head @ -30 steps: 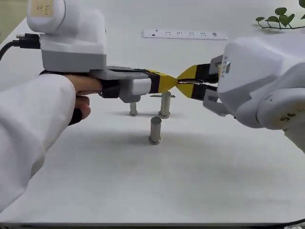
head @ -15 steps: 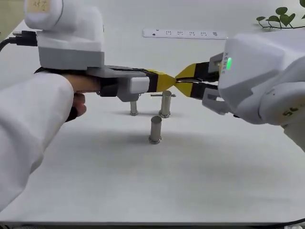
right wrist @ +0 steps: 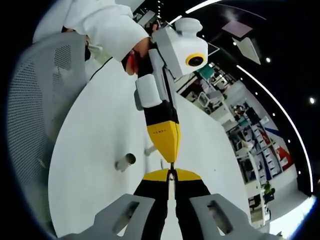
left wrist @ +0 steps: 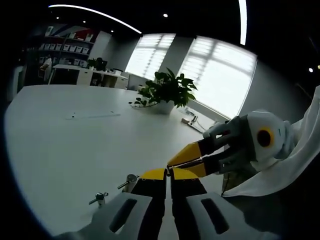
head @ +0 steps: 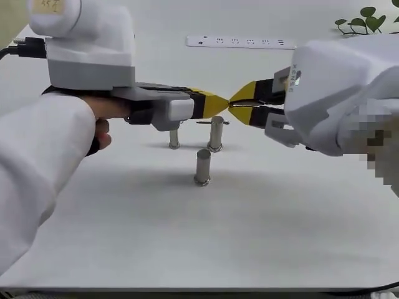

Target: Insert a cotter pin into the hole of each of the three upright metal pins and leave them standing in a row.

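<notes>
Three upright metal pins stand on the white table. The back middle pin [head: 216,136] has a cotter pin [head: 212,123] through its top. The back left pin [head: 174,139] is partly hidden under my left gripper [head: 219,104]; it also seems to carry a cross piece [left wrist: 100,196]. The front pin [head: 202,167] [right wrist: 124,162] has a bare top. Above the pins my left gripper [left wrist: 169,172] and right gripper [head: 237,104] [right wrist: 171,174] meet tip to tip. Both are shut on a thin cotter pin, barely visible at the meeting point.
A white power strip [head: 241,43] lies at the back of the table. A green plant [head: 366,23] sits at the far right corner. A white sleeve [head: 37,168] covers the near left. Bare table [head: 206,237] stretches in front of the pins.
</notes>
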Demonstrator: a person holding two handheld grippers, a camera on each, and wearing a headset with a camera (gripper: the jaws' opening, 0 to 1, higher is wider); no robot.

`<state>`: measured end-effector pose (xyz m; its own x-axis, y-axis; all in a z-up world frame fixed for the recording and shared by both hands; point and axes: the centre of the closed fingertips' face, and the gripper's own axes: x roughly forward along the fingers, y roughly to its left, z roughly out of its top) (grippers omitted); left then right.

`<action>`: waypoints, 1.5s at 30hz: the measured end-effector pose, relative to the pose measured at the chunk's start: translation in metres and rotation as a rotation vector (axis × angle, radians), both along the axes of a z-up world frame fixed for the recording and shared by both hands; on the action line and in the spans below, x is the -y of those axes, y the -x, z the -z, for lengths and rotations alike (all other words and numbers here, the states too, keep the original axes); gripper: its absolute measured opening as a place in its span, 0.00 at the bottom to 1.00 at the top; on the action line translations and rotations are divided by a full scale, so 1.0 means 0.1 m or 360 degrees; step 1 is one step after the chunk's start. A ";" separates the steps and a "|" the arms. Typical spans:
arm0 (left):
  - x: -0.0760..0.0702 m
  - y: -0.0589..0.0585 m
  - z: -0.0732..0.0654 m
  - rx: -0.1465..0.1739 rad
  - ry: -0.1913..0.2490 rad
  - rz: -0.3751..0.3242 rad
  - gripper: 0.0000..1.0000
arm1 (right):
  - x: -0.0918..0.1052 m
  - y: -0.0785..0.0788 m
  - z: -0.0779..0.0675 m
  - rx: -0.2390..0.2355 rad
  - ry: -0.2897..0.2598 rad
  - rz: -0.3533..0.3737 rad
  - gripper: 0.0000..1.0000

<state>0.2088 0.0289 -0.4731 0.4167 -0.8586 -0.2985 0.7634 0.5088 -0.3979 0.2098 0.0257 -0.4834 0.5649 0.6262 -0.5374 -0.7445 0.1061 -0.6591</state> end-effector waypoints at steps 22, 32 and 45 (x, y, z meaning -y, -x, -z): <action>-0.09 0.13 -0.06 0.0101 -0.0011 0.0099 0.00 | 0.18 -0.07 0.10 -0.0576 -0.0350 0.0165 0.20; -0.04 0.21 -0.11 0.0213 -0.0042 0.0182 0.00 | 0.10 0.12 0.12 -0.0891 -0.0491 0.0084 0.21; -0.06 0.29 -0.06 0.0322 -0.0115 0.0342 0.00 | -0.06 0.29 0.13 -0.0994 -0.0506 -0.0032 0.11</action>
